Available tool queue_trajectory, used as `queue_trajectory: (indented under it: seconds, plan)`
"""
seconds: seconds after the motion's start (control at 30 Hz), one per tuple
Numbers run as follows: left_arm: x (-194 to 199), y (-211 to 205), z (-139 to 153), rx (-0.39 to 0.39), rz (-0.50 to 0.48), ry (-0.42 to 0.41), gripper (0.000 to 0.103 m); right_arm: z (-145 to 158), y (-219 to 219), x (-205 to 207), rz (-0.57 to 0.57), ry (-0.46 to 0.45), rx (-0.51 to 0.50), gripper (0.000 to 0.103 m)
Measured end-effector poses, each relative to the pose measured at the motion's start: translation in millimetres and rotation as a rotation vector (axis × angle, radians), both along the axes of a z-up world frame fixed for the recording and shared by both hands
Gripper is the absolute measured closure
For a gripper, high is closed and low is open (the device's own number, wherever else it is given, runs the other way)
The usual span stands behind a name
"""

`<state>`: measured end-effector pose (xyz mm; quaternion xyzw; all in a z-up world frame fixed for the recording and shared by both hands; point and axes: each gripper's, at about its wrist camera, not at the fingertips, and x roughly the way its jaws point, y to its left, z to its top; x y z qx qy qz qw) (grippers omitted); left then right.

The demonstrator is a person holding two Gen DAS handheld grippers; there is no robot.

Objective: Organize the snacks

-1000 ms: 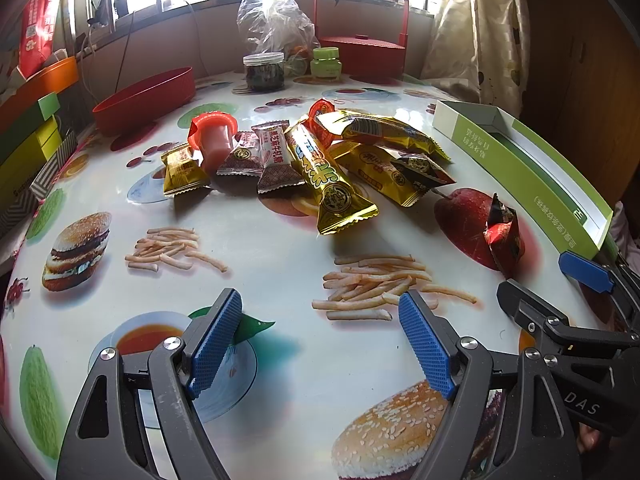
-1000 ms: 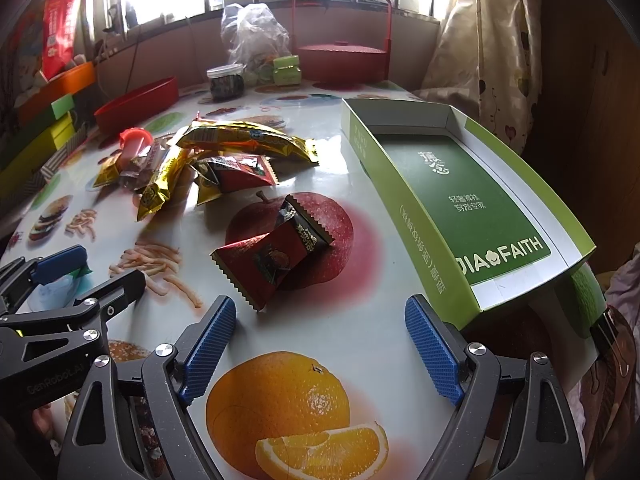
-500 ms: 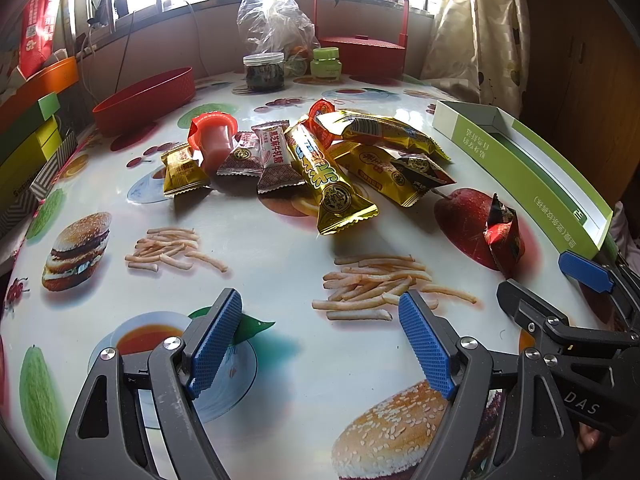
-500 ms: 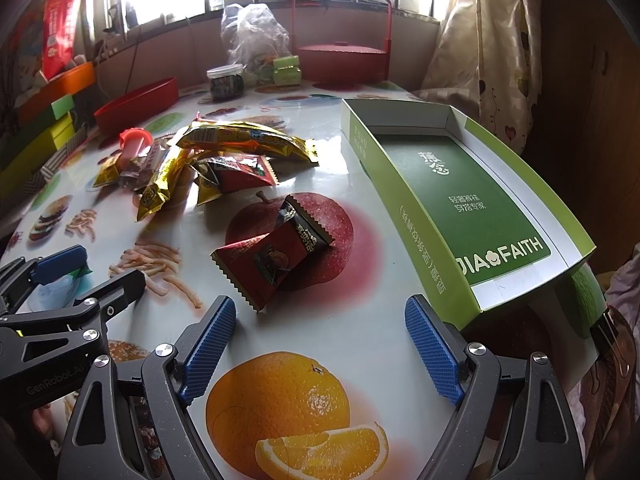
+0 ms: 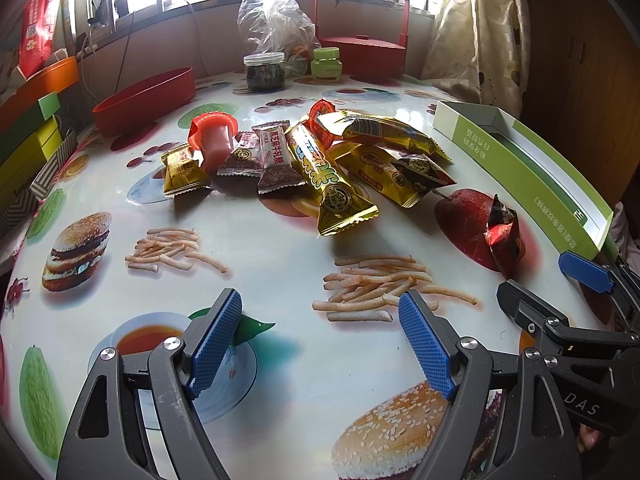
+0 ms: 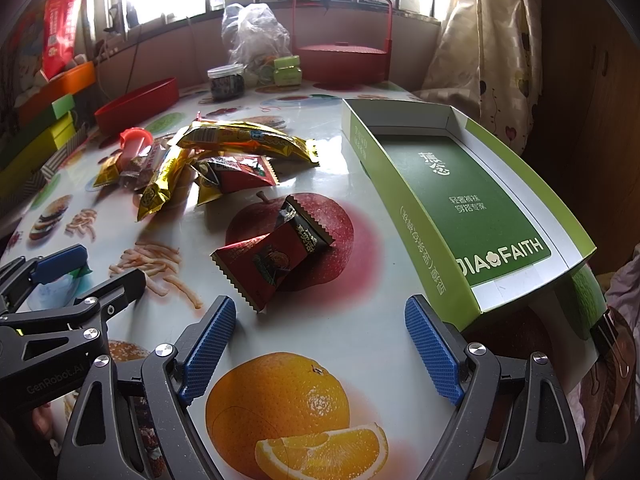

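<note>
A: Left wrist view first. What do the left tongs (image 5: 320,344) have?

B: Nothing. They are released, pads spread wide, low over the worktop (image 5: 280,240). The snack pile (image 5: 304,156) lies well ahead of them, a little left of centre. The long gold packet (image 5: 332,178) is the nearest piece, its long axis running away from the tongs and slightly leftward. Off to the far right lies a lone red packet (image 5: 502,232), and beyond it the green box (image 5: 532,184).

A: And the right wrist view?

B: The right tongs (image 6: 320,350) are also released and empty. The red packet (image 6: 272,258) lies just ahead of them, a little left of centre, apart from the pile (image 6: 208,168) farther ahead and left. Its long axis runs diagonally, near-left to far-right. The open green box (image 6: 472,200), nothing in it, sits ahead to the right, its near corner just beside the right pad.

A: So which hand goes?

B: I judge the right: it is clearly nearer the red packet, and the box is on its side. The tongs would want turning to close across the packet's short width.
</note>
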<state>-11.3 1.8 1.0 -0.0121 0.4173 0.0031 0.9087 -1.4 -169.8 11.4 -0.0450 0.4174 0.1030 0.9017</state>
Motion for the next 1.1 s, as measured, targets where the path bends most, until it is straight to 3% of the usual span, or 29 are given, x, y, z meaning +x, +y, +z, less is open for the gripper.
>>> queue_trajectory:
  seconds: [0.4, 0.53, 0.7, 0.87, 1.1]
  plan:
    - [5.8, 3.0, 1.6, -0.011, -0.006, 0.019, 0.022, 1.1, 4.8, 4.4, 0.022, -0.004, 0.002, 0.016]
    - [10.1, 13.7, 4.3, -0.089, -0.013, 0.019, 0.022, 2.4, 9.0, 11.4, 0.042, 0.002, 0.009, 0.018]
    - [16.5, 24.7, 15.3, -0.129, -0.008, -0.012, 0.022, 5.9, 11.5, 16.0, 0.068, 0.001, 0.054, 0.02]
    - [39.9, 31.5, 21.5, -0.178, 0.004, -0.009, 0.022, 13.8, 8.1, 23.4, 0.052, -0.012, 0.11, 0.022]
    - [67.2, 33.3, 24.9, -0.17, 0.035, -0.014, 0.022, 15.3, 4.6, 35.1, 0.008, 0.014, 0.147, 0.029]
